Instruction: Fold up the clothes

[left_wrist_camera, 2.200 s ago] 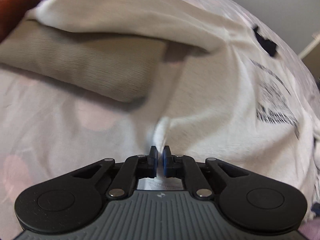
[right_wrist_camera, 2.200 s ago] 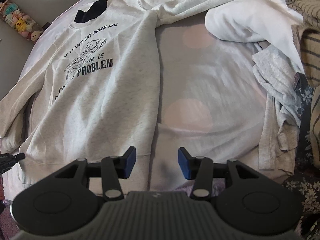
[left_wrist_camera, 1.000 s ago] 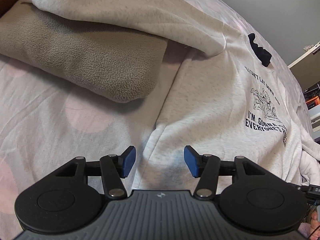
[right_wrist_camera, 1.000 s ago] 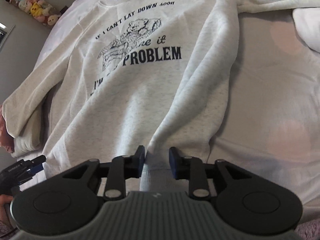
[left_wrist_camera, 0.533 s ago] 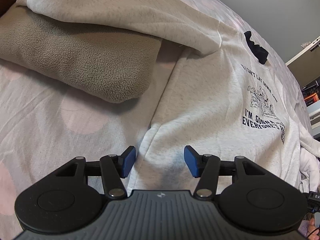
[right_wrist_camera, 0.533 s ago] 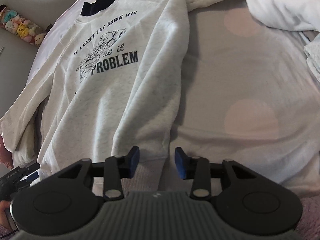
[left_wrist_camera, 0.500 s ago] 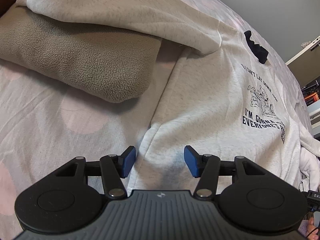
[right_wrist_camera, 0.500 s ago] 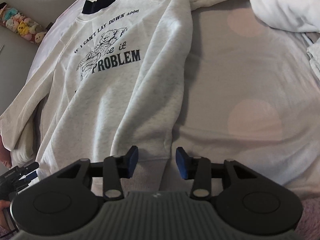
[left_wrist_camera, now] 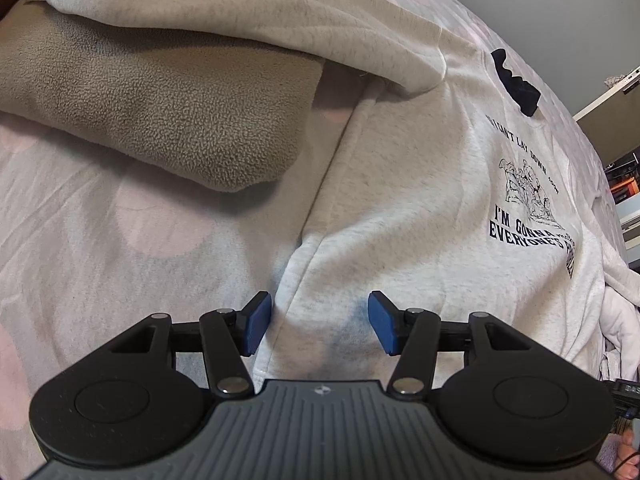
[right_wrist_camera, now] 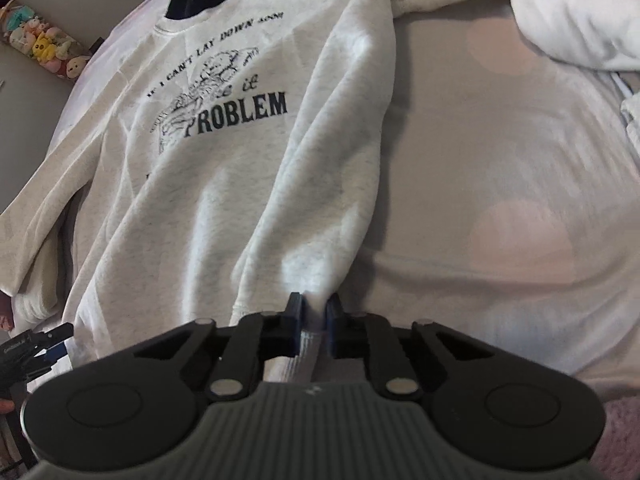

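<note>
A pale grey sweatshirt (left_wrist_camera: 420, 200) with dark printed lettering lies flat on a bed, front up. In the left wrist view my left gripper (left_wrist_camera: 318, 322) stands open over the sweatshirt's lower left corner, the side seam running between the blue pads without being pinched. In the right wrist view the sweatshirt (right_wrist_camera: 224, 184) spreads away from me, and my right gripper (right_wrist_camera: 314, 318) is closing on its lower right hem corner; the ribbed hem is pinched between the pads and the cloth rises in a ridge toward them.
A folded tan fleece (left_wrist_camera: 160, 120) lies left of the sweatshirt, under its sleeve (left_wrist_camera: 240, 28). White clothes (right_wrist_camera: 580, 20) are piled at the far right. The pale sheet with pink dots (right_wrist_camera: 500, 200) covers the bed. Small plush toys (right_wrist_camera: 44, 48) line a ledge.
The right gripper's jaws closed from a wide gap onto the hem corner, pulling the cloth up into a ridge. The left gripper stayed open and still.
</note>
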`<state>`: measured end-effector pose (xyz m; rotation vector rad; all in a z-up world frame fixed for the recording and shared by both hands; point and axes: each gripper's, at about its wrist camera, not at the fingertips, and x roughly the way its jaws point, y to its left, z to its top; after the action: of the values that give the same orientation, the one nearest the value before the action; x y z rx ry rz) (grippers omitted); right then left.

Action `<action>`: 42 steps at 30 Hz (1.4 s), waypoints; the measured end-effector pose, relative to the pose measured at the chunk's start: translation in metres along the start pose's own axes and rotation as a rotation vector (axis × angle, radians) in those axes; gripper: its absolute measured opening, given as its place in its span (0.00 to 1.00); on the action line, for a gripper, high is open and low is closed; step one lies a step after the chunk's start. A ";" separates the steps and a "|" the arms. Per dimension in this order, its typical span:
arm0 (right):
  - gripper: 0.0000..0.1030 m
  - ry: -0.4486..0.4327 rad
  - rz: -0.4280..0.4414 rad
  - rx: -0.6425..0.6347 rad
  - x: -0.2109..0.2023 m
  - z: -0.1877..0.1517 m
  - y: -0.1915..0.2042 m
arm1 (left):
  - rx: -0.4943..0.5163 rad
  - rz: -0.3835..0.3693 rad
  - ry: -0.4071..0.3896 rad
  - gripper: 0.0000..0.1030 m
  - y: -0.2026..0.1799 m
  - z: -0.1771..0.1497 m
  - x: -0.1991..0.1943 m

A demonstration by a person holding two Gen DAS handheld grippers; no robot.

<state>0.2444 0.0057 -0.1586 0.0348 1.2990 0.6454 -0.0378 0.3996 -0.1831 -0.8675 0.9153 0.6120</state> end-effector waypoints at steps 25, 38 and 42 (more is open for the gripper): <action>0.43 0.018 -0.200 0.014 -0.071 -0.011 -0.093 | 0.043 -0.022 0.106 0.66 -0.022 -0.013 0.005; 0.44 0.015 -0.139 0.219 -0.075 -0.002 -0.134 | -0.022 -0.021 0.068 0.04 0.009 -0.002 -0.027; 0.44 0.087 -0.083 0.216 -0.056 0.004 -0.126 | -0.031 0.064 0.147 0.04 0.023 -0.007 -0.011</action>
<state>0.2945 -0.1225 -0.1550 0.1295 1.4422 0.4377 -0.0638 0.4049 -0.1846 -0.9225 1.0726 0.6251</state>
